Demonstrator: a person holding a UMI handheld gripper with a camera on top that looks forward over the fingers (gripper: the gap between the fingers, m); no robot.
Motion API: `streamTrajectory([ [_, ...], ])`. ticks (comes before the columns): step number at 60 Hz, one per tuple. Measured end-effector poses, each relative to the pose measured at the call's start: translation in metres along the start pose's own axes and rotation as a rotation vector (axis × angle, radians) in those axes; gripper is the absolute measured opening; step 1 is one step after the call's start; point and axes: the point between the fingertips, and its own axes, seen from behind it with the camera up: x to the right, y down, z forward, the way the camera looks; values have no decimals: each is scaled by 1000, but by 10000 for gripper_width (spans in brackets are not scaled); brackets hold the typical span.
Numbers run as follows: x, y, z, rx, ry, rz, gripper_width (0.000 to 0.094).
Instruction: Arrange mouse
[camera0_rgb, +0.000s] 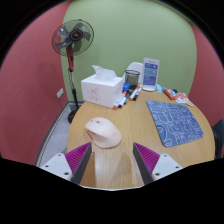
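Note:
A pale pink mouse (101, 131) lies on the round wooden table (125, 165), just ahead of my left finger and slightly left of the gap between the fingers. A grey patterned mouse mat (176, 122) lies on the table to the right, beyond my right finger. My gripper (112, 158) is open and empty, with its magenta pads (78, 157) wide apart above the table's near part.
A white tissue box (101, 87) stands behind the mouse. A mesh pen cup (133, 77), markers (124, 98) and a white-blue box (151, 73) sit at the back. A standing fan (73, 40) is by the red wall on the left.

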Motion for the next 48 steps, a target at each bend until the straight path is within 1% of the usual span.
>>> streamTrajectory([
  [9, -9, -18, 38, 5, -6, -40, 850],
  [22, -11, -43, 71, 24, -8, -47, 840],
  [25, -12, -46, 78, 22, -9, -40, 826],
  [27, -13, -48, 81, 24, -16, -34, 801],
  [30, -16, -51, 86, 29, -29, -29, 720],
  [33, -22, -53, 91, 36, -50, -24, 555],
  [34, -21, -54, 92, 38, -46, -24, 530],
  [40, -23, -58, 93, 55, -43, -36, 471],
  [46, -22, -58, 92, 39, -43, -31, 401],
  [48, -21, -59, 90, 36, -45, -33, 391],
])
